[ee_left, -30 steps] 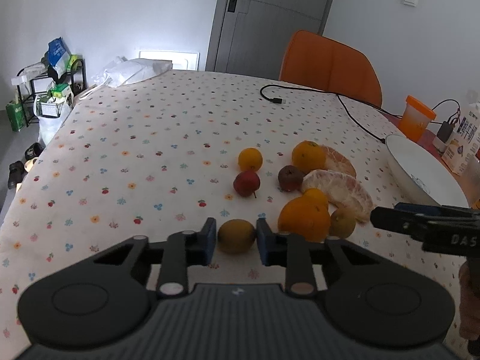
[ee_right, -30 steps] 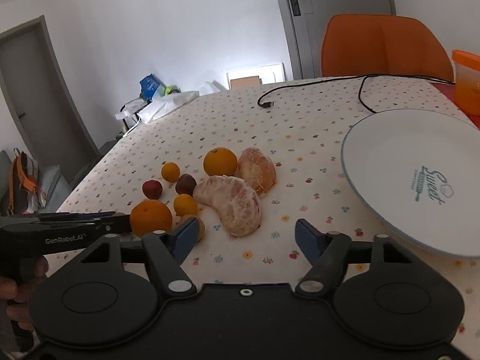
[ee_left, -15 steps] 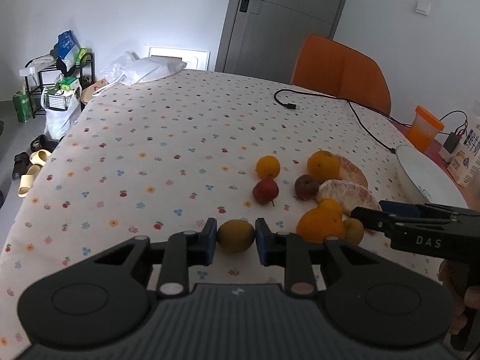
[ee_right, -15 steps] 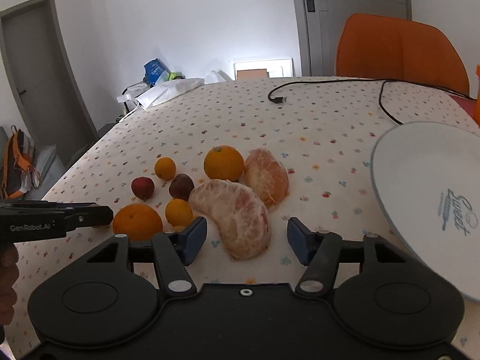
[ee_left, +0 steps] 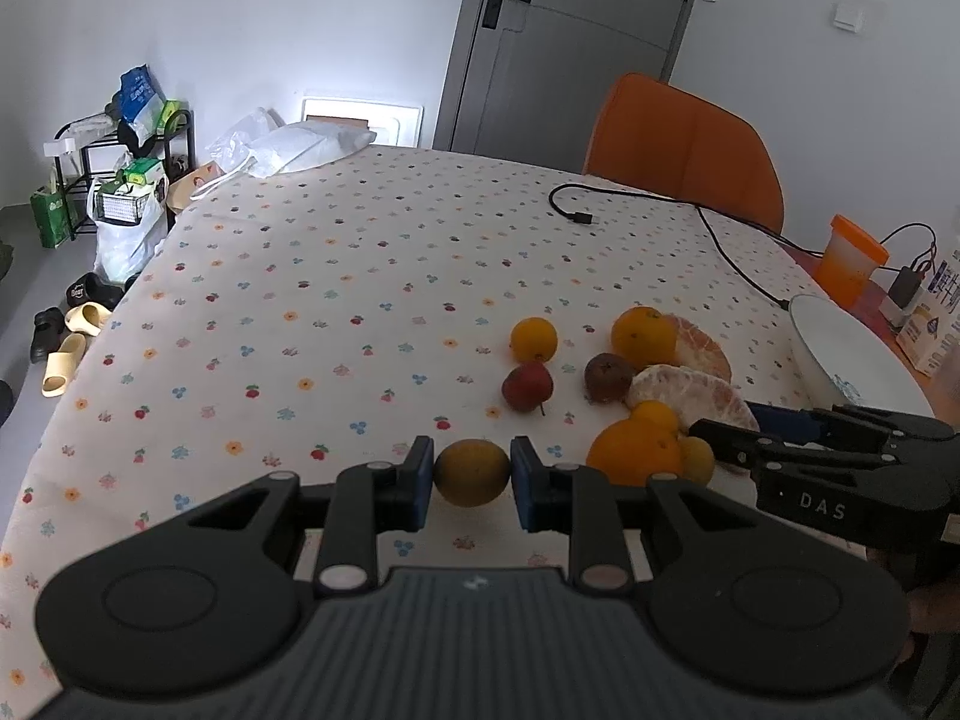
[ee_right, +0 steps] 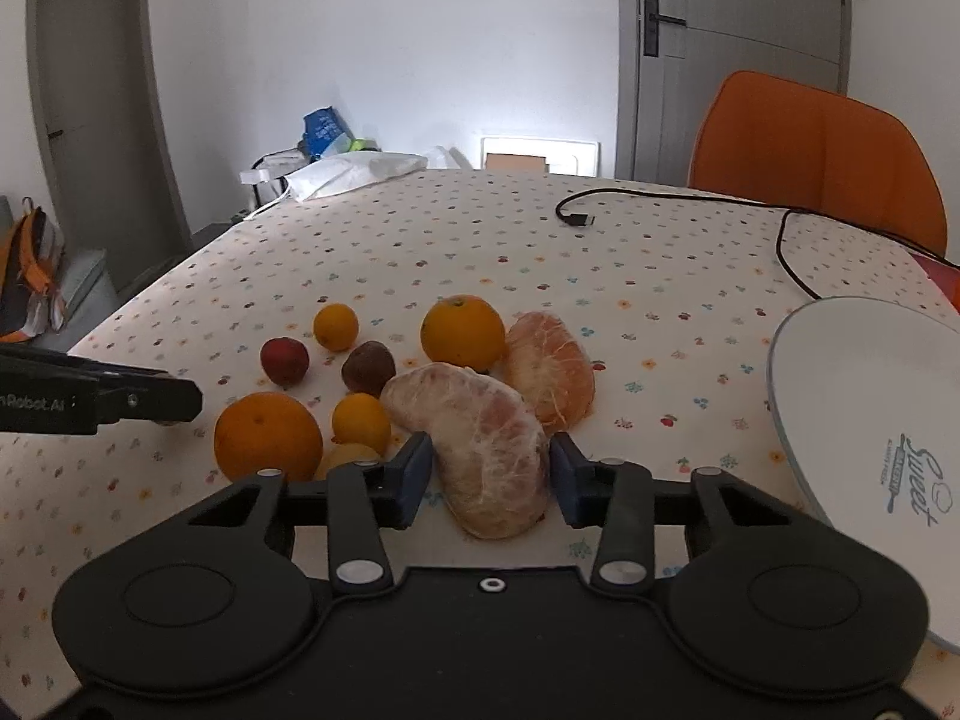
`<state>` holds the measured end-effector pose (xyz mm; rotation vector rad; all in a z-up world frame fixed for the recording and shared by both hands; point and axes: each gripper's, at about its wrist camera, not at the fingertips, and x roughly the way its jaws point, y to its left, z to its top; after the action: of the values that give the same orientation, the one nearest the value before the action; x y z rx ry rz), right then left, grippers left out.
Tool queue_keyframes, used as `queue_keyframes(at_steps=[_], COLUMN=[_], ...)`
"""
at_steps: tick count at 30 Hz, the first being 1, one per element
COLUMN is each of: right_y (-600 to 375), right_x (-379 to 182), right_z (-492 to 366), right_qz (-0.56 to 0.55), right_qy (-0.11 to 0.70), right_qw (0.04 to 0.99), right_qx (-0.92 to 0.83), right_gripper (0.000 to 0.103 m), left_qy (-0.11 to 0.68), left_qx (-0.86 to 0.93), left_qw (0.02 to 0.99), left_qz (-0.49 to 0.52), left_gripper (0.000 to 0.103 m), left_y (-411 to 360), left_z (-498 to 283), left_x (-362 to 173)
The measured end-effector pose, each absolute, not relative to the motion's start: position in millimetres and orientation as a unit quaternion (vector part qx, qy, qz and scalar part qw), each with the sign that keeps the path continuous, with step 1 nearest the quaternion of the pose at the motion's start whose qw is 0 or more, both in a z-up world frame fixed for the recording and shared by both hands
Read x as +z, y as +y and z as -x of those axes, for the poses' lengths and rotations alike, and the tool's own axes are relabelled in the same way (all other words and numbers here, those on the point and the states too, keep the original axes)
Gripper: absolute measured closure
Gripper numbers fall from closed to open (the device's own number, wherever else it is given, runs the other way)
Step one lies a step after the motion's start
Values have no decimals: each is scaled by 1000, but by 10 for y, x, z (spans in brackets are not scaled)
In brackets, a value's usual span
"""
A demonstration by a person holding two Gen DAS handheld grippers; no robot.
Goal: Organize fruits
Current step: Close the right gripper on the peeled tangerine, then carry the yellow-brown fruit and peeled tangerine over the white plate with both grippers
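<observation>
My left gripper is shut on a small yellow-green fruit and holds it above the flowered tablecloth. My right gripper has its jaws around the near peeled pomelo segment, pads close to its sides. A second pomelo segment lies behind it. Oranges, small mandarins, a red fruit and a dark brown fruit lie in a cluster. The white plate sits at the right.
A black cable runs across the far side of the table. An orange chair stands behind it. An orange-lidded cup and a carton stand beyond the plate.
My left gripper has lifted and drawn back with the yellow-green fruit. My right gripper has moved left and forward from near the plate and narrowed around the near pomelo segment.
</observation>
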<state>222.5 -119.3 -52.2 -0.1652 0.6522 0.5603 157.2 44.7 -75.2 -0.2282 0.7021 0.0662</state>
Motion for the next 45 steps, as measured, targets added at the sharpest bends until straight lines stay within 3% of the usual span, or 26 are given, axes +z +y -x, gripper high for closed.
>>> queue_keyframes(at_steps=[28, 45], right_y=[-1989, -2507], right_x=[-121, 156], right_z=[-2040, -2055], right_qz=[-13, -35], right_qy=[267, 220], right_qw=[923, 947], right_qx=[277, 230], right_gripper=[73, 73], left_qy=[304, 293], left_qx=[-16, -60], left_qw=[950, 953], left_qz=[70, 47], left_gripper=[77, 77], left_y=[-175, -689], left_z=[-1703, -1950], left_x=[-391, -268])
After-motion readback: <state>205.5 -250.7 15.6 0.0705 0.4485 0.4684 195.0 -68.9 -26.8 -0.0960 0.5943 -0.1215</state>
